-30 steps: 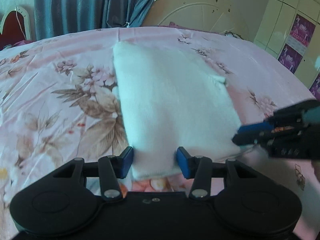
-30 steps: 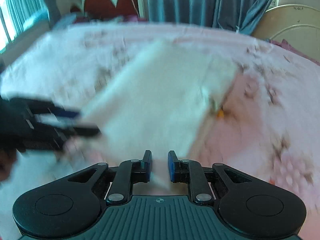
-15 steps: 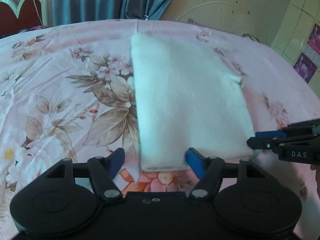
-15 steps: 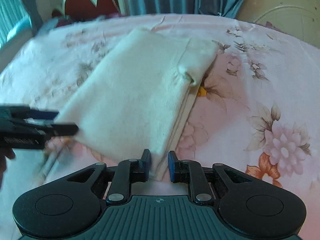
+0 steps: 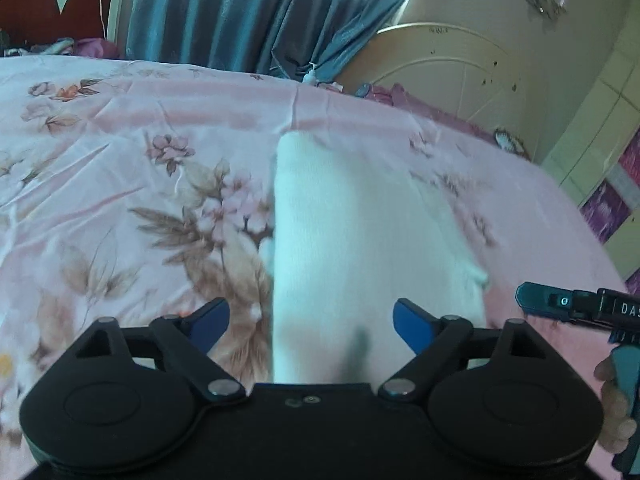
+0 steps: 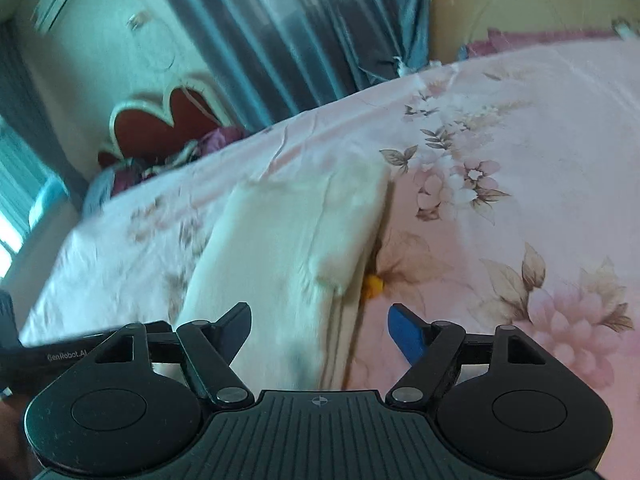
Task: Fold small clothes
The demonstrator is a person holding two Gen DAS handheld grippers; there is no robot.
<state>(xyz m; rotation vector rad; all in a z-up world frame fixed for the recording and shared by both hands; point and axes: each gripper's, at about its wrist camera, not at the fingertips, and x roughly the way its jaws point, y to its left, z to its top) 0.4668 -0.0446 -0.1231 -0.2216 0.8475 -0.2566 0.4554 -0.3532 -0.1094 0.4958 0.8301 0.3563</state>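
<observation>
A: What lies on the left, ahead of the left gripper (image 5: pixel 310 326)?

B: The pink floral bedsheet (image 5: pixel 120 184) spreads out beyond its left blue finger (image 5: pixel 210 320), with printed leaves and blossoms. Far behind it stand a red headboard (image 5: pixel 36 8) and a blue curtain (image 5: pixel 240 12).

A: And between its fingers?

B: The white folded garment (image 5: pixel 360 232) lies flat on the sheet, straight ahead of the left gripper. Its near end runs in between the two pads, but neither pad touches it. The jaws are opening and hold nothing; the cloth is let go.

A: Farther right?

B: The right gripper (image 5: pixel 576 306) pokes in from the right edge of the left wrist view, just past the garment's near right corner, with part of a hand (image 5: pixel 616 408) on its handle.

A: What does the right wrist view give?

B: The left gripper's black body (image 6: pixel 60 354) shows at the lower left edge. The garment (image 6: pixel 296 240) reaches from between the right gripper's fingers up and away, its stacked layers showing along the right side. The right gripper (image 6: pixel 320 330) has its jaws opening too; the left pad stands over the cloth, the right pad over bare sheet, and nothing is pinched. A small orange speck (image 6: pixel 374 282) sits on the sheet (image 6: pixel 520 184) just beside the garment's right edge.
</observation>
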